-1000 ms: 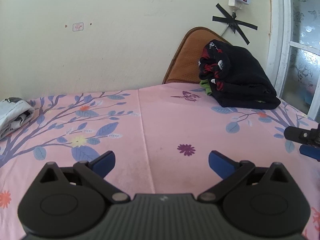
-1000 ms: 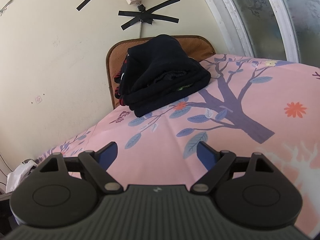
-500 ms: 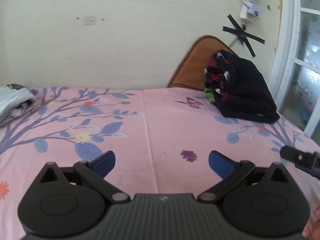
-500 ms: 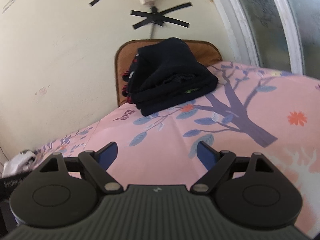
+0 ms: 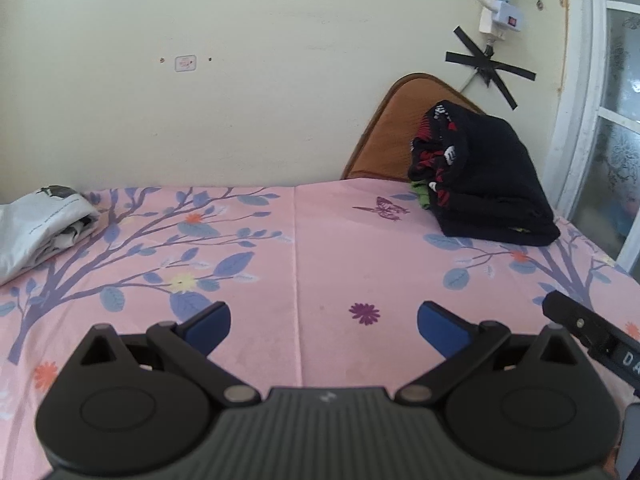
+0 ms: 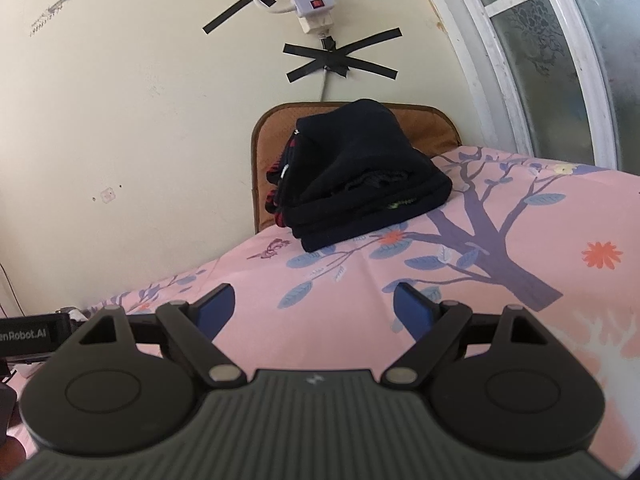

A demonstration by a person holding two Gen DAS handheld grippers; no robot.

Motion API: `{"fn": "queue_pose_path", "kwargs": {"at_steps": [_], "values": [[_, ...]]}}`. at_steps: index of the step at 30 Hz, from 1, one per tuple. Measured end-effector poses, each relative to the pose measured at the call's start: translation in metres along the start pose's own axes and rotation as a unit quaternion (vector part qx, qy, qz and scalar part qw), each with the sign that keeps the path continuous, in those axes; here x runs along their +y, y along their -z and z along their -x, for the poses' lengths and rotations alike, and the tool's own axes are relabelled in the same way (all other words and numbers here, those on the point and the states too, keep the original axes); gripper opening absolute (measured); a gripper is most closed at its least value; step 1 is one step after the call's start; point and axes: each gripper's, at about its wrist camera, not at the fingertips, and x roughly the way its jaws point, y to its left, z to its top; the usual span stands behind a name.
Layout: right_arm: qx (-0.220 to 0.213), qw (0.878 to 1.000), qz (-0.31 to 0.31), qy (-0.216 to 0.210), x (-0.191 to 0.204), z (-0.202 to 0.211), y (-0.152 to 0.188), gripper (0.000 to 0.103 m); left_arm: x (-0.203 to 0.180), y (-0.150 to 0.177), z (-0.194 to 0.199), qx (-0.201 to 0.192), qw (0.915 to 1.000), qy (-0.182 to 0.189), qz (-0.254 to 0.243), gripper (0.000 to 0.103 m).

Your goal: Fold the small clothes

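Both tongs have shifted slightly over the past second, tilting so the wall fills more of each view. Left tongs [image 5: 323, 320] and right tongs [image 6: 314, 306] hover spread wide apart over the pink floral bed sheet [image 5: 320, 248], holding nothing. Ahead, near the wall, sits a dark stack of folded clothes [image 6: 360, 184]. Far left lies a folded white garment [image 5: 40, 228]. Folding appears largely done; no loose garment is visible.
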Motion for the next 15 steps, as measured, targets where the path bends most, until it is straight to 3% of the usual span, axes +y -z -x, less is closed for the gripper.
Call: {"fn": "queue_pose_path", "kwargs": {"at_steps": [4,9,15], "values": [[-0.001,1.000,-0.005,-0.008,-0.001,0.001,0.000,0.088,0.002,0.000,-0.001,0.014,0.9999,-0.005,0.005,0.103],[-0.001,1.000,-0.010,-0.011,-0.003,0.002,-0.001,0.088,-0.001,0.000,0.007,-0.001,0.9996,-0.022,-0.014,0.103],[0.000,1.000,-0.009,-0.010,-0.003,0.002,-0.001,0.088,0.005,-0.005,0.018,-0.007,0.9998,-0.018,-0.009,0.103]]}}
